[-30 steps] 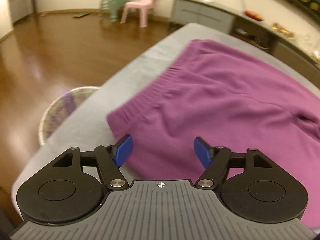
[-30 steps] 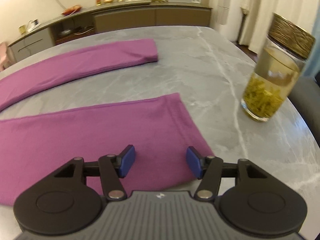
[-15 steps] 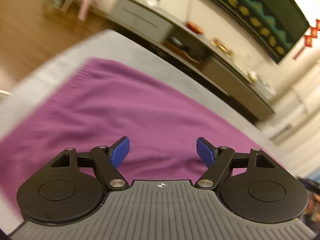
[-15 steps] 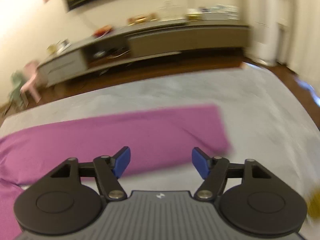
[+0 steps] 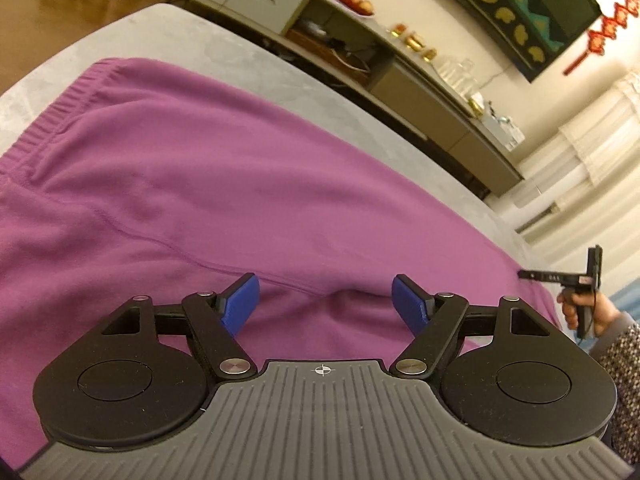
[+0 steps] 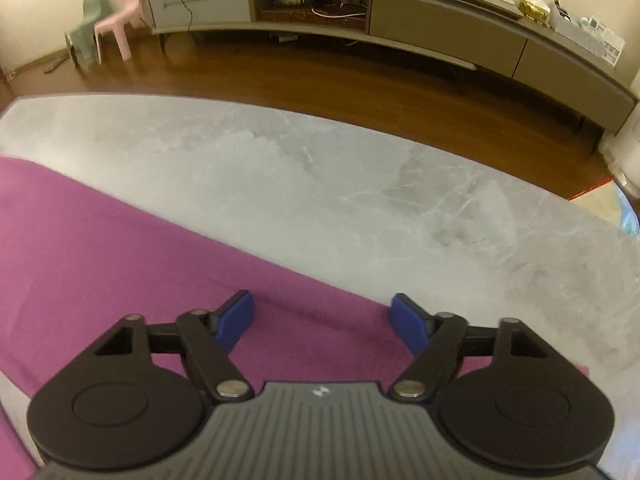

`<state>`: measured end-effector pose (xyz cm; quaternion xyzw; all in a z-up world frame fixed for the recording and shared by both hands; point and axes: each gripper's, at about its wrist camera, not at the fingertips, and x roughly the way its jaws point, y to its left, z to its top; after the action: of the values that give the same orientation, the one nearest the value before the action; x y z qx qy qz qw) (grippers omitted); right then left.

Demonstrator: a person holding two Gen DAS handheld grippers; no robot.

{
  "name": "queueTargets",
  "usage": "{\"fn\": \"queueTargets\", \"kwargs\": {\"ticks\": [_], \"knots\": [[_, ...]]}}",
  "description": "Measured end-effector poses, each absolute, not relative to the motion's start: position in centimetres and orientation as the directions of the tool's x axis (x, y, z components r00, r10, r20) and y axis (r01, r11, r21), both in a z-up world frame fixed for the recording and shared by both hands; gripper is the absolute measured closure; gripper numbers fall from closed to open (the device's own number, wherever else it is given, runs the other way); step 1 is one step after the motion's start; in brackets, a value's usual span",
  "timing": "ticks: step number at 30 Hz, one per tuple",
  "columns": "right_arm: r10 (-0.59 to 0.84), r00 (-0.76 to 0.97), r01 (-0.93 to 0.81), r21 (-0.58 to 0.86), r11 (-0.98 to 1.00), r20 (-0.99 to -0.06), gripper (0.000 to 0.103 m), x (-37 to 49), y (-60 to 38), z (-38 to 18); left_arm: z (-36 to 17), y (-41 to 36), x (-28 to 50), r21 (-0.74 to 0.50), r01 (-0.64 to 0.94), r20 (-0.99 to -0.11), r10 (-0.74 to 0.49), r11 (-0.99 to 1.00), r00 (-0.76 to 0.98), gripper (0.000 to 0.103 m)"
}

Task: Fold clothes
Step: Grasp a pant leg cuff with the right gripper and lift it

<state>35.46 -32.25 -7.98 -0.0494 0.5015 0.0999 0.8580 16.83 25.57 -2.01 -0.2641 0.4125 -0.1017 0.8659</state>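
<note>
Purple trousers (image 5: 200,184) lie flat on a grey marble table (image 5: 168,32); the ribbed waistband is at the left of the left wrist view. My left gripper (image 5: 326,304) is open and empty, low over the crotch seam area. In the right wrist view my right gripper (image 6: 322,322) is open and empty over one purple trouser leg (image 6: 120,256), near its far edge. The right gripper, held by a hand, also shows at the right edge of the left wrist view (image 5: 576,280).
The table's bare grey top (image 6: 360,184) stretches beyond the trouser leg to its far edge. Past it are a wooden floor, a long low cabinet (image 6: 440,28) and two small plastic chairs (image 6: 116,24).
Both grippers have swung round over the trousers: the left from the waistband corner to the crotch area, the right from the near leg's cuff to the far leg. Both stayed open.
</note>
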Motion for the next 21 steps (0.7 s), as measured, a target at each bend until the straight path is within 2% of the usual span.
{"fn": "queueTargets", "kwargs": {"ticks": [1, 2, 3, 6, 10, 11, 14, 17, 19, 21], "knots": [[0.137, 0.478, -0.229, 0.028, 0.973, -0.868, 0.052, 35.3, -32.3, -8.0, -2.0, 25.3, 16.8, -0.539, -0.037, -0.661, -0.396, 0.841, 0.637, 0.035], [0.130, 0.485, -0.237, 0.013, 0.971, -0.865, 0.089, 34.9, -32.0, -7.8, -2.1, 25.1, 16.8, -0.538, -0.033, -0.662, -0.398, 0.842, 0.636, 0.035], [0.122, 0.493, -0.245, -0.003, 0.969, -0.861, 0.098, 34.5, -31.6, -7.6, -2.2, 24.8, 16.9, -0.536, -0.029, -0.662, -0.399, 0.844, 0.634, 0.035], [0.050, 0.567, -0.263, -0.123, 0.957, -0.822, 0.098, 32.5, -29.5, -6.5, -2.2, 24.4, 16.9, -0.531, -0.037, -0.660, -0.385, 0.847, 0.645, 0.035], [0.074, 0.775, -0.275, -0.230, 0.934, -0.627, 0.098, 22.7, -27.4, -1.9, -1.2, 23.7, 16.0, -0.571, -0.029, -0.619, -0.407, 0.821, 0.672, 0.034], [0.080, 0.784, -0.299, -0.262, 0.918, -0.615, 0.098, 19.2, -26.8, -2.3, -0.9, 23.4, 15.8, -0.587, -0.018, -0.603, -0.422, 0.809, 0.677, 0.034], [0.098, 0.804, -0.365, -0.357, 0.860, -0.587, 0.097, 8.9, -24.8, -3.6, -0.4, 20.8, 16.1, -0.626, 0.031, -0.579, -0.491, 0.779, 0.651, 0.032], [0.055, 0.729, -0.363, -0.318, 0.876, -0.682, 0.090, 4.0, -25.0, -7.4, -1.1, 17.1, 17.0, -0.645, 0.059, -0.591, -0.546, 0.762, 0.594, 0.032], [0.067, 0.739, -0.334, -0.279, 0.900, -0.670, 0.090, 3.8, -24.8, -6.1, -1.9, 15.0, 17.4, -0.657, 0.041, -0.604, -0.558, 0.753, 0.570, 0.032], [0.078, 0.751, -0.303, -0.238, 0.923, -0.656, 0.080, 3.6, -24.6, -4.8, -2.7, 13.4, 17.8, -0.677, 0.018, -0.604, -0.570, 0.735, 0.557, 0.032]]}}
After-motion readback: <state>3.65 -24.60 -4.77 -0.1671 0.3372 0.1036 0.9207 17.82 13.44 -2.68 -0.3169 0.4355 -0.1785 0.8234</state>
